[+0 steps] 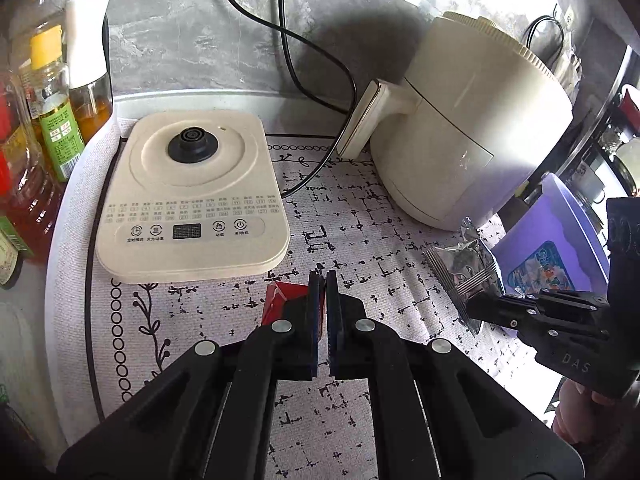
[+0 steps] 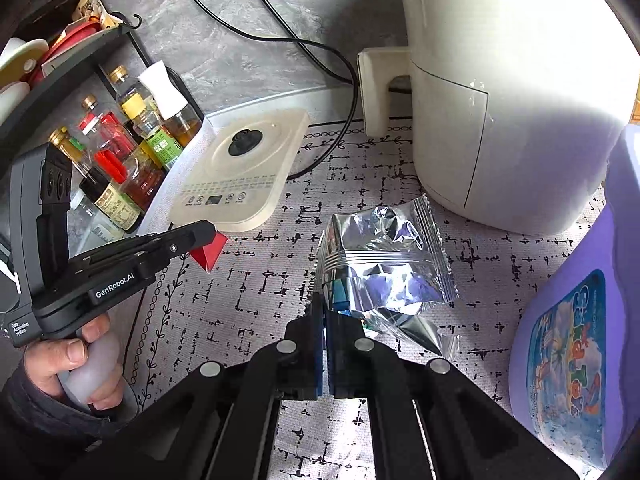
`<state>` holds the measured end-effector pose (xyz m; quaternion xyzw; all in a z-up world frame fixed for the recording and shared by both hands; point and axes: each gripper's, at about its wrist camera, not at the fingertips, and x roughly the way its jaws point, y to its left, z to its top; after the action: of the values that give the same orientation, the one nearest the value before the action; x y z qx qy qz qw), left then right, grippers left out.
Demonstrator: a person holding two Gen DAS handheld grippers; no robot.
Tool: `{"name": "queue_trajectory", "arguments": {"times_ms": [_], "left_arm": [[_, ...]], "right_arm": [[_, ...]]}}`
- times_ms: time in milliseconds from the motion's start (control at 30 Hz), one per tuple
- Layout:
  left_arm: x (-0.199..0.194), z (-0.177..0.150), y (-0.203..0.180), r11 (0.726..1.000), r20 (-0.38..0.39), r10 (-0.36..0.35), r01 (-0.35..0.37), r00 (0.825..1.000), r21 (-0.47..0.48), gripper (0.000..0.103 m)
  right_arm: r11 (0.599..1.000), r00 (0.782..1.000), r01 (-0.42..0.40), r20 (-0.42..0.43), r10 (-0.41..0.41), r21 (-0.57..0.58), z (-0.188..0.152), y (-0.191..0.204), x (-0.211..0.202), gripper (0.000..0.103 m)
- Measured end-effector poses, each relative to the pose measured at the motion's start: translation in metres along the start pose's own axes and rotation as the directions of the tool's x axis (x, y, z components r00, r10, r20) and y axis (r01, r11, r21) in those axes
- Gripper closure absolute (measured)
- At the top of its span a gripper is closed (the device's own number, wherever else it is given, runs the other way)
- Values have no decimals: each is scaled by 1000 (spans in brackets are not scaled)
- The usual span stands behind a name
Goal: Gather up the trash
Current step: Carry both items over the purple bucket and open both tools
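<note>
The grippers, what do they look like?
Both are black plastic with silver rivets and blue pads on the fingers. The left gripper says "GenRobot.AI" in white and has a pale grey handle. The right gripper has "DAS" stamped on it. A dark sleeve covers the wrist.

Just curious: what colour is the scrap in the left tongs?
Red scrap; the right wrist view shows it best.

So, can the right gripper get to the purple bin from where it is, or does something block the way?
Probably yes. The right gripper, shut on the silver wrapper, has the purple bin close on its right, and only bare patterned mat shows between them. The white appliance stands further back.
</note>
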<state>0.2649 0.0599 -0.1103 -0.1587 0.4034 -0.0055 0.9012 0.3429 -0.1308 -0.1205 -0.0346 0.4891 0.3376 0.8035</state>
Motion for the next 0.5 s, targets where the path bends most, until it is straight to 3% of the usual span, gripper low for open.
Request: {"name": "queue_trajectory", "arguments": {"times_ms": [300,500], "left_arm": [[-65,-6,-11,997,116,68,-70,991,12,99],[-81,-11,-20,996,140,84,-85,987,3,99]], "right_arm": [[996,995,-65,75,69,-56,-2,19,-43,100],[994,990,-79,110,88,-77,-5,20,-67,100]]}}
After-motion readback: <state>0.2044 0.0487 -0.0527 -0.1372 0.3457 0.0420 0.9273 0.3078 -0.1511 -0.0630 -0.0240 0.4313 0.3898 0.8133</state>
